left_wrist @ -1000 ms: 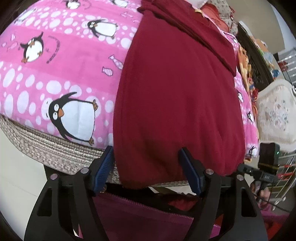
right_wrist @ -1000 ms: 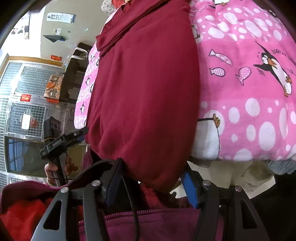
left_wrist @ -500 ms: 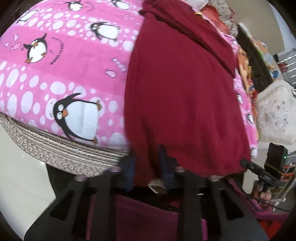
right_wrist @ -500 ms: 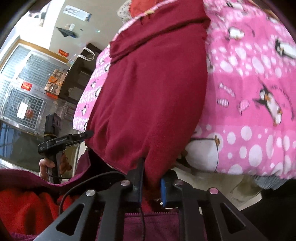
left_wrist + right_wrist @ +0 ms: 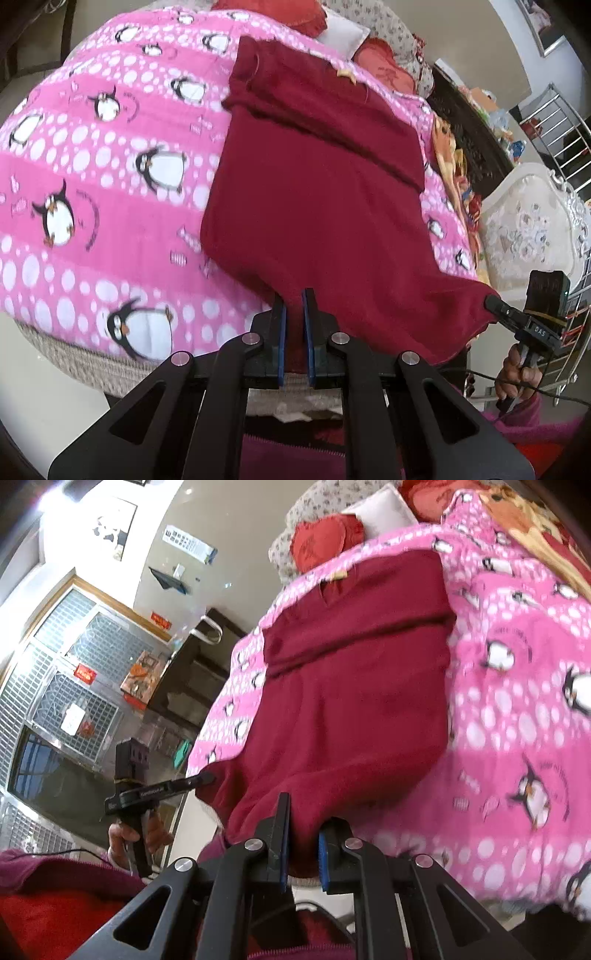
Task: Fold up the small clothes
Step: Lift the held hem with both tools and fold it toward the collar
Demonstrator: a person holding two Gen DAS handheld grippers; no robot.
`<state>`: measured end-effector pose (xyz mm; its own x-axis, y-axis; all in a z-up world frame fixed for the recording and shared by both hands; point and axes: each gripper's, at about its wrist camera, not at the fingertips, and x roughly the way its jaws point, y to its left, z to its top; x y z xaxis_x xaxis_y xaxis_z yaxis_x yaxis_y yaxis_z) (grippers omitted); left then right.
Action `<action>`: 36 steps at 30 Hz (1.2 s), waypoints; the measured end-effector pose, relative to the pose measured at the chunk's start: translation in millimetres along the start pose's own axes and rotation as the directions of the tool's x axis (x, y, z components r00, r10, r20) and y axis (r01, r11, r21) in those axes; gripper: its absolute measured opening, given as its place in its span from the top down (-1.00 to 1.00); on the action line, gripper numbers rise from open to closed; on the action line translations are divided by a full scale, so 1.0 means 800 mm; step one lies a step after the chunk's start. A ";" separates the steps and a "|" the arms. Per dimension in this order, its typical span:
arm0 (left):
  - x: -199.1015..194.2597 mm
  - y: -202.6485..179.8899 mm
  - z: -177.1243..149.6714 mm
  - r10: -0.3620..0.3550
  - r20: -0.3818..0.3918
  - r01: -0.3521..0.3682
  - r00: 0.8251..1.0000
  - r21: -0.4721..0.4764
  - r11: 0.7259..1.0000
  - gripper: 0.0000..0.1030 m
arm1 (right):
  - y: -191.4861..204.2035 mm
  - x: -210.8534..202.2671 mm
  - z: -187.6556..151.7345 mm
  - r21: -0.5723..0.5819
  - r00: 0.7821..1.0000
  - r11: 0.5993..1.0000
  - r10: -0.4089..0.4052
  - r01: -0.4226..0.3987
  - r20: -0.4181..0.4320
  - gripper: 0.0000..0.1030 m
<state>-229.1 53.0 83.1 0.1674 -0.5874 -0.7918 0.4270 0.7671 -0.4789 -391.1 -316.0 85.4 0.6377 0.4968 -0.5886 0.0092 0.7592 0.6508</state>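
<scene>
Maroon garment, hem pinched, lifted.

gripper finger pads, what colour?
Blue pads on black fingers, clearest in the left wrist view, clamped on the dark red garment.

The left tool pinches the near edge of the dark red garment. The garment lies on a pink penguin blanket. At the far right, the right tool seems to grip the garment's other corner.
</scene>
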 end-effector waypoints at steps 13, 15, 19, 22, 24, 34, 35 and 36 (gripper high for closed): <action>-0.025 -0.001 0.054 0.010 0.140 -0.008 0.990 -0.012 1.000 0.87 | -0.008 -0.013 0.064 0.036 0.987 0.999 -0.022 0.017 0.161 0.79; -0.024 -0.002 0.060 0.016 0.152 -0.014 0.988 -0.010 1.000 0.87 | -0.006 -0.013 0.070 0.029 0.986 0.999 -0.027 0.022 0.163 0.79; -0.023 -0.007 0.073 0.021 0.173 -0.021 0.985 0.001 1.000 0.87 | -0.008 -0.012 0.083 0.028 0.986 0.999 -0.039 0.035 0.164 0.79; -0.022 -0.010 0.082 0.011 0.187 -0.012 0.982 0.006 1.000 0.87 | -0.009 -0.010 0.089 0.030 0.985 0.998 -0.050 0.046 0.166 0.79; -0.021 -0.012 0.087 0.012 0.192 -0.015 0.981 0.013 1.000 0.87 | -0.010 -0.010 0.092 0.032 0.985 0.998 -0.053 0.048 0.166 0.79; -0.011 -0.017 0.104 0.020 0.198 -0.027 0.980 0.028 0.999 0.87 | -0.015 -0.006 0.102 0.042 0.986 0.997 -0.068 0.062 0.153 0.79; -0.010 -0.018 0.104 0.020 0.197 -0.026 0.980 0.028 0.999 0.87 | -0.015 -0.006 0.103 0.041 0.986 0.997 -0.071 0.065 0.152 0.79; -0.009 -0.018 0.105 0.020 0.196 -0.026 0.980 0.028 0.999 0.87 | -0.014 -0.006 0.104 0.041 0.986 0.997 -0.072 0.067 0.152 0.79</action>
<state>-161.4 24.7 127.5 0.3470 -0.6108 -0.7117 0.4469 0.7749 -0.4471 -330.4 -362.0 120.4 0.7450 0.3710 -0.5545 0.0831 0.7731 0.6289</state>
